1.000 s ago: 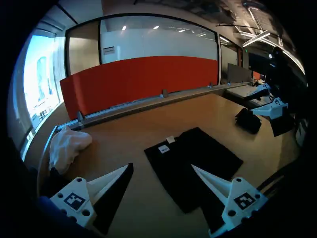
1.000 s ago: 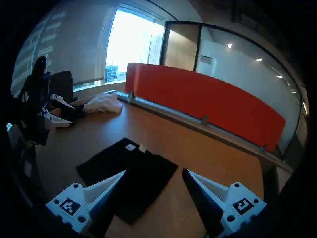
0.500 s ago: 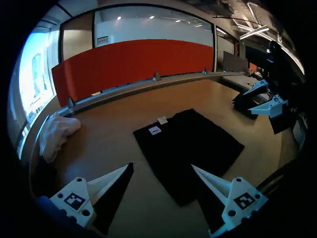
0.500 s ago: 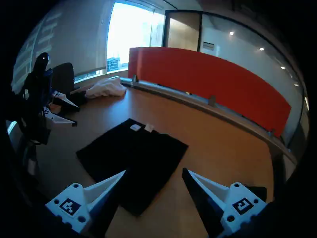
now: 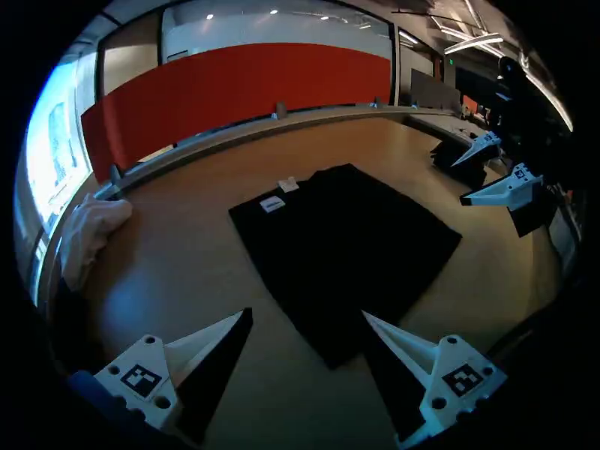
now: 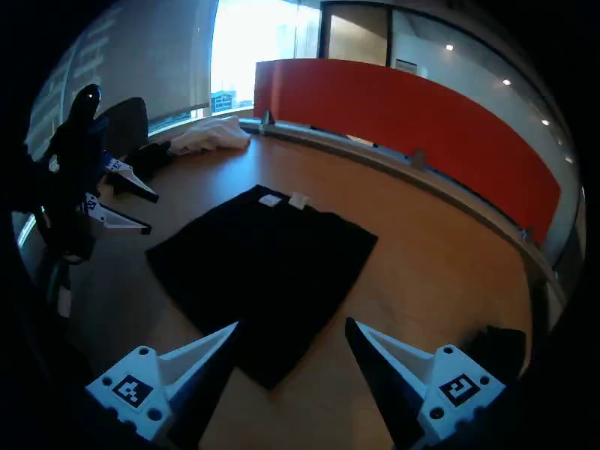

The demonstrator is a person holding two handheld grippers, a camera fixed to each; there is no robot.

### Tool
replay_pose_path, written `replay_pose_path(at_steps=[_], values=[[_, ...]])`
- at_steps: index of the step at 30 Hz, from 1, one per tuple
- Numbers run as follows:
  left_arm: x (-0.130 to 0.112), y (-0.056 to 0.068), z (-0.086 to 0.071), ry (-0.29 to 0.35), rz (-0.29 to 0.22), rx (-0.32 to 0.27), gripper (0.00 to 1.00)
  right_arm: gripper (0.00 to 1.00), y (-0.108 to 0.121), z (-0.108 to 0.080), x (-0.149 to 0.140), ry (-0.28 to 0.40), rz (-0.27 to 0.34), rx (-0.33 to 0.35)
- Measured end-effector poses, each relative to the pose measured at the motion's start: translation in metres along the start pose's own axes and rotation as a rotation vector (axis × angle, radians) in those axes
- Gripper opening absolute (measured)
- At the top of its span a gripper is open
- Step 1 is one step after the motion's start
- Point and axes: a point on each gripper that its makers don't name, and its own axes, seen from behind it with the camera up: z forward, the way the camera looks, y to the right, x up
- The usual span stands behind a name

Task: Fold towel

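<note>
Dim interior, blown-out window (image 6: 251,37) glare

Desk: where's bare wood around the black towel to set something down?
Bare desk lies between the black towel and the white cloth, and between the towel and the red partition. Crowded where the right gripper hovers beside a dark bundle.

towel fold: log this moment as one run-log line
stage: pre-grasp | black towel: flat on table | left gripper: open, empty | right gripper: open, empty | white cloth: far table edge
</note>
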Motion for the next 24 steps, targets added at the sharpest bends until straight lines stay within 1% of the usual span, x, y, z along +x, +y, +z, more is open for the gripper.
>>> replay_pose_path(at_steps=[9,15,20,24], values=[[-0.023,0.011,0.011,-0.056,0.01,-0.031,0.97,1.0,-0.008,0.008,-0.028,-0.053,0.001,0.021],[-0.038,0.018,0.016,-0.095,0.013,-0.055,0.97,1.0,-0.012,0.012,-0.044,-0.087,0.004,0.036],[-0.045,0.026,0.017,-0.121,0.019,-0.079,0.97,0.99,-0.015,0.014,-0.055,-0.111,0.015,0.05],[-0.049,0.03,0.019,-0.136,0.018,-0.093,0.97,0.99,-0.016,0.016,-0.061,-0.125,0.01,0.056]])
